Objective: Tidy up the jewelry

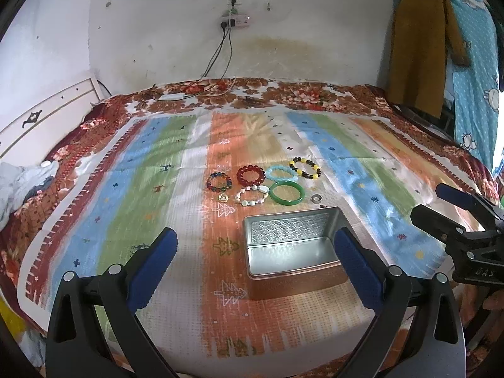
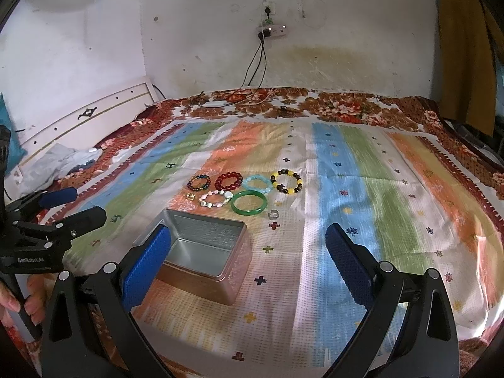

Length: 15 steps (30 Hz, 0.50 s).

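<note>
A bed spread with a striped blue, green, orange and white woven cloth serves as the work surface, its floral brown border running along the far wall. Near the front sits an open rectangular silver-lined metal tin with coppery outer walls, empty and lidless, apparently placed close so that pieces can be dropped in with a short reach. Beyond it, laid out in two tidy rows, wait the pieces to be sorted: a green jade-like bangle, a yellow-and-dark beaded bracelet, a red glassy bead bracelet, a pale turquoise bead bracelet, a multicoloured dark bead bracelet, a pink-and-white stone bracelet, a small gold charm and a silver ring. The left gripper and right gripper both hover above the near cloth, blue-padded jaws spread wide, holding nothing. Nothing has yet gone into the tin.
</note>
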Each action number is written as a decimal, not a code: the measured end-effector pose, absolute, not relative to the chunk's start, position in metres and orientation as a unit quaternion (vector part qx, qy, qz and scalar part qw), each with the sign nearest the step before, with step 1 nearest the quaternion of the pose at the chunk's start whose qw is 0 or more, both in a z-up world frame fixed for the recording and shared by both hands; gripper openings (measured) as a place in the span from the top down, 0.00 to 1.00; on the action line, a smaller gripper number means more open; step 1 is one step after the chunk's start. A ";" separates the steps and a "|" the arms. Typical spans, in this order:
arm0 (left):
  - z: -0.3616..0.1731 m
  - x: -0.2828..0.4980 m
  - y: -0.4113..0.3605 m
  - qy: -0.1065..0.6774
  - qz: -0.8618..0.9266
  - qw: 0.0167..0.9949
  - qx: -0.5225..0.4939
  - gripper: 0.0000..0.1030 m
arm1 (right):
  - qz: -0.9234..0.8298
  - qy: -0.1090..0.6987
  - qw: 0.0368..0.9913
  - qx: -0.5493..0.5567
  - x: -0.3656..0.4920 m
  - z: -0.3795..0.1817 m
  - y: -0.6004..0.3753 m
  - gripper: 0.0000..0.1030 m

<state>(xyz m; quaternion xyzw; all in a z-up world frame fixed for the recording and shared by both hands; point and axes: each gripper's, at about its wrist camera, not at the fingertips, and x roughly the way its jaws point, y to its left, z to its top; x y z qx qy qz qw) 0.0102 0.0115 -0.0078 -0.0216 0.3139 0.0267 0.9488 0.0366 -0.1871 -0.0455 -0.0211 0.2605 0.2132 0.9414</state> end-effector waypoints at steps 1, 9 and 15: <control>-0.008 0.011 0.013 0.314 0.027 0.949 -0.022 0.05 | 0.213 0.261 0.941 -0.021 0.037 -0.046 -0.187 0.04; -0.010 0.016 0.016 0.317 0.033 0.948 -0.009 0.05 | 0.212 0.274 0.938 -0.015 0.046 -0.049 -0.185 0.04; -0.012 0.026 0.008 0.330 0.028 0.943 -0.018 0.05 | 0.209 0.278 0.937 -0.029 0.053 -0.050 -0.176 0.04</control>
